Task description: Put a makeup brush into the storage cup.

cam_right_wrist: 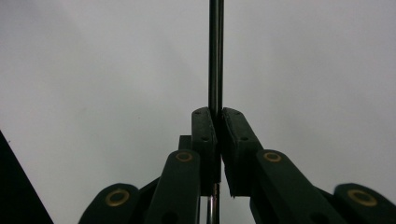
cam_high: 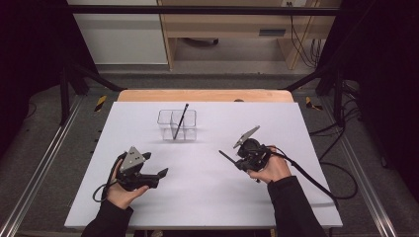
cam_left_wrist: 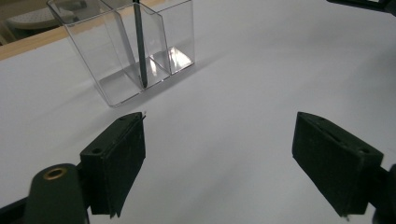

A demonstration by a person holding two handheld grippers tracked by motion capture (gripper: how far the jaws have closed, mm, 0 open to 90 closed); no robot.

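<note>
The left hand-held gripper [cam_high: 160, 174] rests on the white counter [cam_high: 207, 202], near and left-front of the clear two-compartment pen holder [cam_high: 177, 125], its jaws spread wide with nothing between them. A dark pen [cam_high: 180, 121] leans inside that holder. Right-front of the holder, the right hand-held gripper [cam_right_wrist: 217, 122] is pressed together, pinching a second dark pen [cam_right_wrist: 215, 56] above the counter.

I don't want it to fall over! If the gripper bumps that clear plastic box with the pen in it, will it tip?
Maybe. The clear box looks thin-walled and light, so a bump would probably slide it. The pen leans above its rim, which may help it tip.
</note>
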